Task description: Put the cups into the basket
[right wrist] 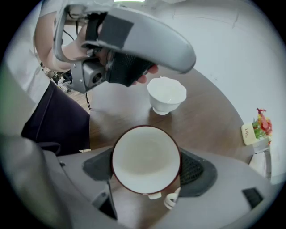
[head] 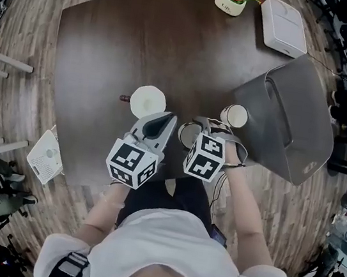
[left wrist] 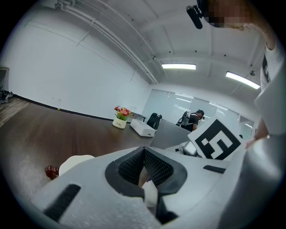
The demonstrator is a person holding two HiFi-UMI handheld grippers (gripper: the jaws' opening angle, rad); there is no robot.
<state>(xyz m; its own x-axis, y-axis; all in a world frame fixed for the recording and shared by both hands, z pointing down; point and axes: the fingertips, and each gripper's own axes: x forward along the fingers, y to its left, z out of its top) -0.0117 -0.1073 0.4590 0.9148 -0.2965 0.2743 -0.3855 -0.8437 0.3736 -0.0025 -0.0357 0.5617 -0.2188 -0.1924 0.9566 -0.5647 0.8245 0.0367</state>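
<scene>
- The red-rimmed cup [right wrist: 146, 152] sits clamped by its round sides between the right gripper [right wrist: 146, 166] jaws. It could slip or tip on the way to the grey basket [head: 302, 141], or clip the paper cup [head: 234, 116] standing between.
- The left gripper [left wrist: 144, 169] looks closed to a slit and empty, though the view is poor. It crowds the right gripper, near the scalloped white cup [head: 148, 102].
- Both forearms are low and close together, pointing out across the table [head: 107, 60].

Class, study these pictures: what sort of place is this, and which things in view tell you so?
Most likely an office meeting room: a large dark table, a black office chair in front of glass partition walls, and strip lights on the ceiling.
</scene>
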